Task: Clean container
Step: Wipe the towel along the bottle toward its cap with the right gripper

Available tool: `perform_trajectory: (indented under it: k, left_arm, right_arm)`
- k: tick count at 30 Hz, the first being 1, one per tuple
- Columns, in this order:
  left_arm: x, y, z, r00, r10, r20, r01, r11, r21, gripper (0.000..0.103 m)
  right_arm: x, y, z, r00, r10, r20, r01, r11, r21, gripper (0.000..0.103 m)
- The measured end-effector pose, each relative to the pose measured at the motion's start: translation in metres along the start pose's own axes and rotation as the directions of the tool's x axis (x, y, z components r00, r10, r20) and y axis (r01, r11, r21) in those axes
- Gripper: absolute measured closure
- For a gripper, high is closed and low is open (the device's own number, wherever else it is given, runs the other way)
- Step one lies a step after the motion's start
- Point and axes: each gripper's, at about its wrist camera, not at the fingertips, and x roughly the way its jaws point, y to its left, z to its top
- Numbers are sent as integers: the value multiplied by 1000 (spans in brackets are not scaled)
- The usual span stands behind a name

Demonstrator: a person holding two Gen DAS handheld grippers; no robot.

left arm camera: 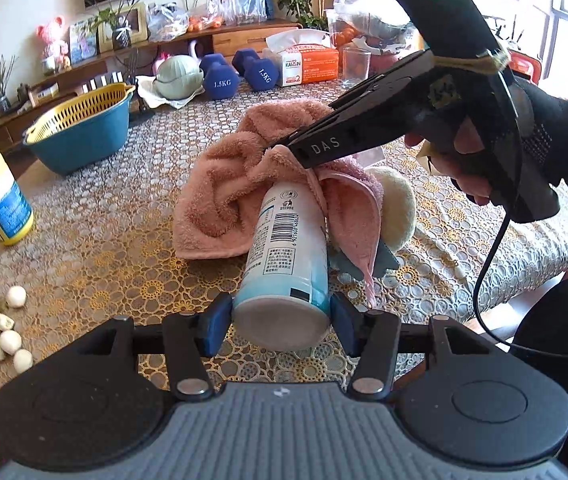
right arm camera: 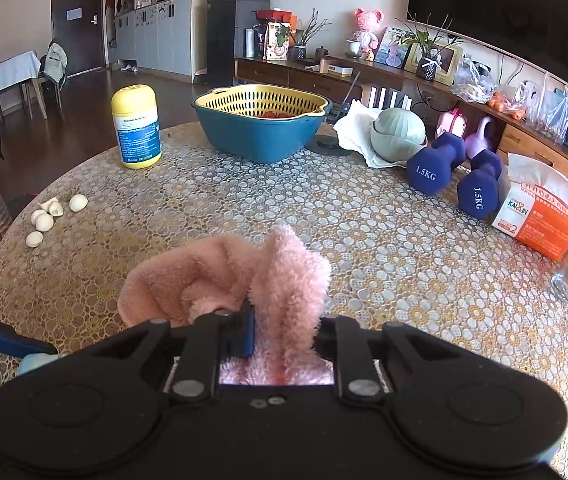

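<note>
**Both grippers loaded: container in left, towel in right**

Left gripper (left arm camera: 282, 322): clamped on the base end of a white-and-light-blue cylindrical plastic container (left arm camera: 287, 256) with a barcode label. The blue pads (left arm camera: 212, 328) press on both sides of it. Container is tilted, far end pointing away from the camera and buried in a fluffy pink towel (left arm camera: 220, 184).

Right gripper (right arm camera: 284, 334): closed on a fold of the same pink towel (right arm camera: 284, 276), cloth bunched between the fingers and spilling forward over the counter. Seen from the left wrist, the right gripper (left arm camera: 284, 148) tip sits at the container's upper end, with the towel wrapped around that end. A gloved hand (left arm camera: 523, 148) holds its handle; a green LED is lit on top.

The towel's lower edge lies on the round counter (right arm camera: 363, 248), which has a lace-pattern cover. A cream round pad (left arm camera: 397, 208) lies just beside the towel.

Elsewhere on the counter, well apart from the work:
- yellow-capped bottle with blue label (right arm camera: 136, 132)
- teal basin with yellow colander insert (right arm camera: 262, 124)
- two blue 1.5KG dumbbells (right arm camera: 455, 176)
- orange tissue box (right arm camera: 535, 216)
- loose garlic cloves (right arm camera: 50, 216)
</note>
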Motion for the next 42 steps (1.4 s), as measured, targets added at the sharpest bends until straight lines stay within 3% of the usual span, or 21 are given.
perform_trajectory:
  k: [7,16,22,29,36,42]
  left_arm:
    - [4,-10,-4,999,45,17,-46,997,64,49]
    - [6,-1,1,1000,13,-15,-13,1000,-5,50]
    - [5,12,8,998,-43,-35,38,992,-121,50]
    - [7,16,8,995,-74,-64,62,984,-167,50]
    - [9,18,7,994,-83,-72,69,981,-181,50]
    - [8,21,6,993,-95,-65,81,979,-189,50]
  right_arm:
    - [4,-3,2,1000,1,-7,-1,1000,24,85]
    - [-18,-1,1,998,26,50,-29,998,53,86]
    - [-65,23,-10,985,132,115,-133,991,-1,86]
    - [-91,61,-29,964,243,104,-238,969,-60,86]
    - [-67,58,-30,979,193,64,-188,978,-86,87]
    - [-43,35,-19,995,81,52,-75,991,-107,86]
